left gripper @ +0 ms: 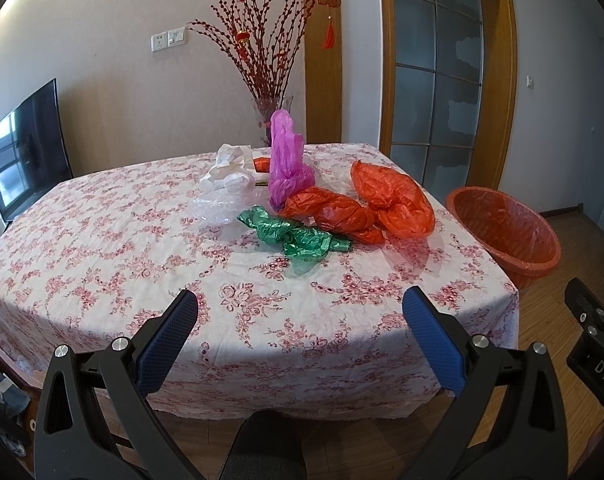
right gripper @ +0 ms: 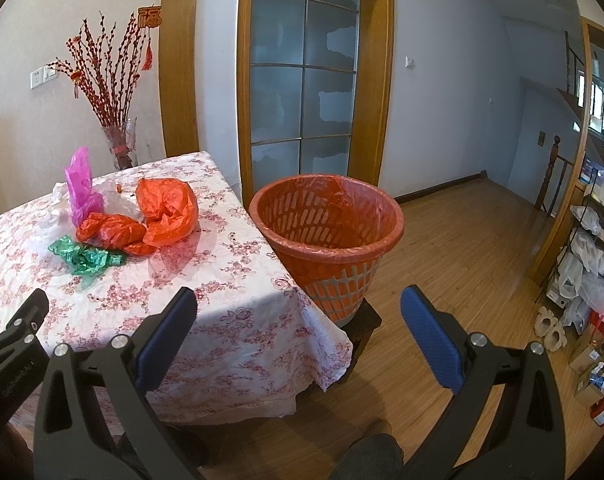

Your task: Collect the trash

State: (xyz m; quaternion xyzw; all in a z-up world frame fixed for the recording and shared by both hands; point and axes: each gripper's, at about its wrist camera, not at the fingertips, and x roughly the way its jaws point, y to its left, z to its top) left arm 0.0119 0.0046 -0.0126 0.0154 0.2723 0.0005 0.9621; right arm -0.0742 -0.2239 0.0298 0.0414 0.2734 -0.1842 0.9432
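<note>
Showed two black plastic clamp frames with triangular cut-outs along the bottom of both frames. Left hand-held gripper (left gripper: 300, 312) carried blue, fine-textured pads (left gripper: 168, 344) on each finger, fastened by round silver screws. Right hand-held gripper (right gripper: 298, 310) matched: same blue pads (right gripper: 431, 340), same silver screws. Bore white letters "DAS" at lower right of the left view.

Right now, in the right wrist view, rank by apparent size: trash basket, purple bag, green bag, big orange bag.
1. trash basket, though it sits nearer the camera
2. big orange bag
3. purple bag and green bag: too alike to rank
</note>
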